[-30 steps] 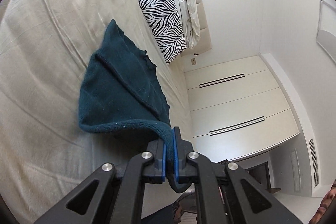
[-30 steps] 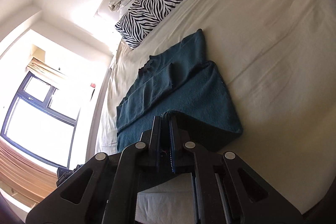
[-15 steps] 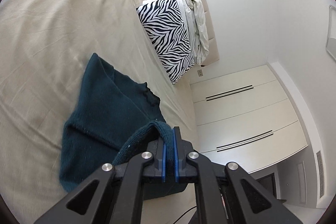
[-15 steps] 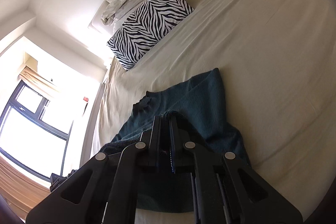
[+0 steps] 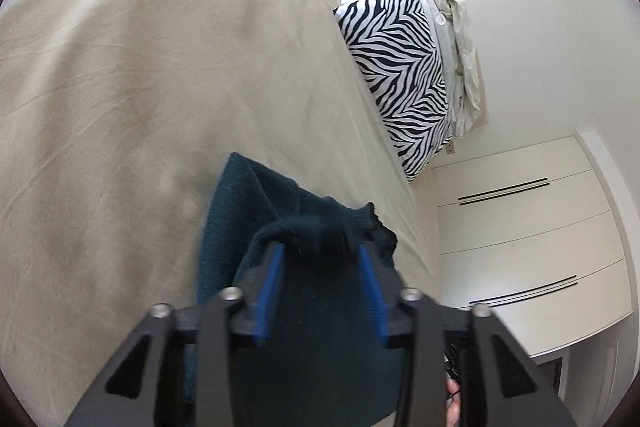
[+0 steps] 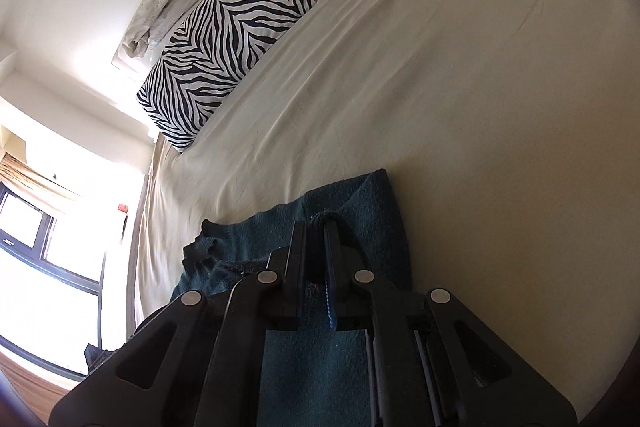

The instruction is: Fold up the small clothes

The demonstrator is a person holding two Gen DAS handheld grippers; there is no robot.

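Observation:
A dark teal knitted sweater (image 5: 240,227) lies folded on the cream bed sheet (image 5: 140,87), just under both grippers. In the left wrist view my left gripper (image 5: 320,255) is open, its blue pads wide apart, with the sweater's folded edge lying loose between them. In the right wrist view my right gripper (image 6: 318,231) is shut on an edge of the sweater (image 6: 368,211), held low over the garment. The near part of the sweater is hidden under the gripper bodies.
A zebra-print pillow (image 5: 400,79) with a crumpled pale cloth (image 5: 460,39) behind it lies at the head of the bed, also in the right wrist view (image 6: 224,51). White wardrobe doors (image 5: 520,239) stand beside the bed. A bright window (image 6: 40,247) is at the left.
Both grippers carried the sweater's near edge forward over the rest of the garment. The left gripper then opened and let go of the edge. The right stays shut.

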